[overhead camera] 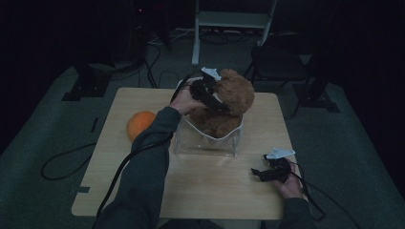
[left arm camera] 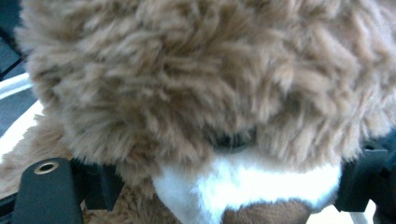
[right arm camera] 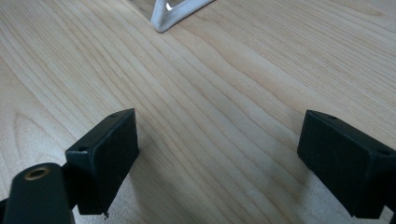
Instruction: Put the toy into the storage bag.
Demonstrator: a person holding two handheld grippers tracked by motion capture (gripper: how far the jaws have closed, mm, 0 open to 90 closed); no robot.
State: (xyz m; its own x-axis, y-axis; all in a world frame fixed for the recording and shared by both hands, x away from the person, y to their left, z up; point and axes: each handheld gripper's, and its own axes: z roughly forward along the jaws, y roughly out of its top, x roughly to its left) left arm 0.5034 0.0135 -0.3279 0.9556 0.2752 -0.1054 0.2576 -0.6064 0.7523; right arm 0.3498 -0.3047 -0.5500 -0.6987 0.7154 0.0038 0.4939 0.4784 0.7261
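The teddy bear point(overhead camera: 233, 98) is brown and shaggy, with a white muzzle and a darker brown patch below it in the left claw view; its fur runs in long tufts. In the high view it sits upright in a clear box point(overhead camera: 206, 138) lined with something white, near the middle of the worktop point(overhead camera: 210, 191), its head and shoulders rising above the box rim. The left claw point(overhead camera: 213, 98) is pressed against the bear's head, its jaws closed on the plush at either side of the face. The right claw point(overhead camera: 265, 172) rests low on the worktop near the right front corner, jaws spread wide over bare wood. An orange ball point(overhead camera: 139, 124) lies left of the box, apart from it. The front half of the worktop is bare; the box stands nearer the far edge.
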